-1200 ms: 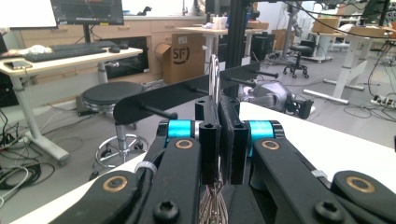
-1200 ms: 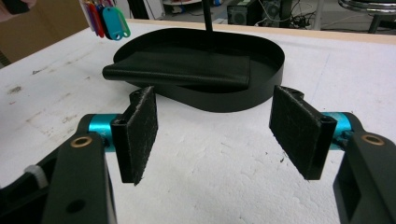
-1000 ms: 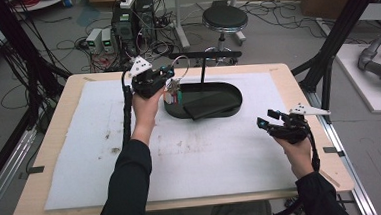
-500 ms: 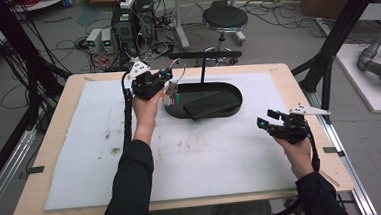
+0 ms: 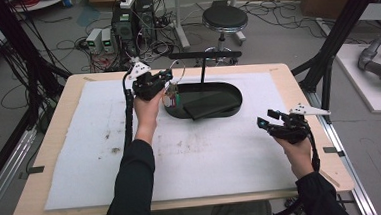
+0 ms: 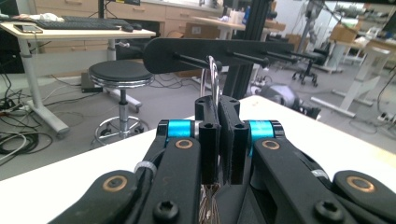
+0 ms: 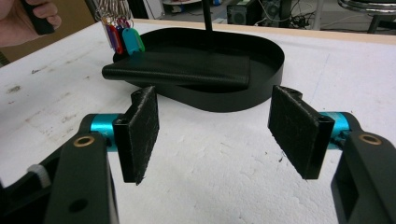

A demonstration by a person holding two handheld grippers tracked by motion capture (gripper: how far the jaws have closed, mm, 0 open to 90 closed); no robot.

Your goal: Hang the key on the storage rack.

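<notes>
Left hand-held gripper point(image 6: 219, 135) has its jaws pinched together on a key ring point(image 6: 214, 77), held up right by the pegs of the black rack point(image 6: 219, 51). The keys and coloured tags point(image 7: 122, 37) dangle under it, over the near end of the black tray point(image 5: 235, 92). Honestly the risk is the thin ring slipping or twisting in the pads, so it misses a peg and the bunch drops in the tray. Could also knock the rack. Right hand-held gripper point(image 7: 215, 135) sits wide apart, empty, over the surface point(image 5: 206, 156), well away from it all.
</notes>
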